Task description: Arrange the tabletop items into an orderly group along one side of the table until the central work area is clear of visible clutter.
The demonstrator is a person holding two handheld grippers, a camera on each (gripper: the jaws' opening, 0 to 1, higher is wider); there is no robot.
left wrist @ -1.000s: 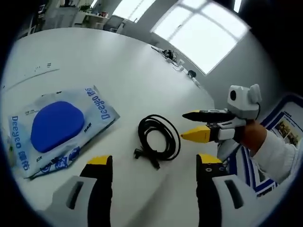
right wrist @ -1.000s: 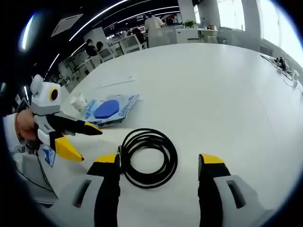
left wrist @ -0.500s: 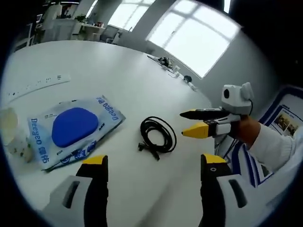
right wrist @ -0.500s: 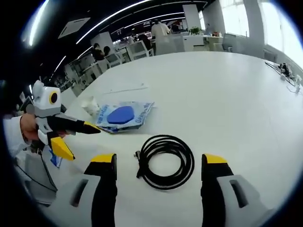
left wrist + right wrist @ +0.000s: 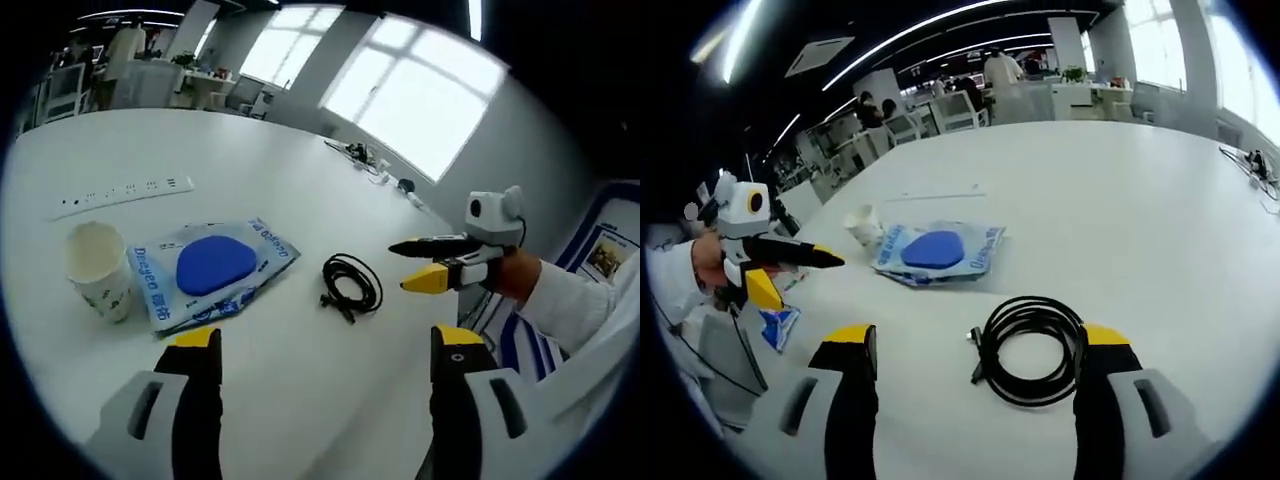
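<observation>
A coiled black cable (image 5: 352, 285) lies on the white table (image 5: 300, 190), straight ahead of my left gripper (image 5: 322, 342), whose jaws stand wide apart with nothing between them. Left of the coil lie a blue-and-white packet (image 5: 210, 272) and a paper cup (image 5: 100, 270). My right gripper (image 5: 398, 267) hovers open just right of the coil. In the right gripper view the cable (image 5: 1030, 335) sits between the open jaws of my right gripper (image 5: 975, 342), lower down on the table. The packet (image 5: 938, 250) and cup (image 5: 865, 225) lie beyond it, and my left gripper (image 5: 810, 283) hangs open at the left.
A white power strip (image 5: 120, 192) lies behind the cup. Small cables and plugs (image 5: 368, 158) sit at the table's far edge by the windows. A blue-and-white sign (image 5: 600, 260) stands off the table's right edge. Desks, chairs and people (image 5: 990, 80) fill the room behind.
Both views have pulled back from the table, so the cable and packet look smaller and the cup has come into the left gripper view. Nothing on the table has moved.
</observation>
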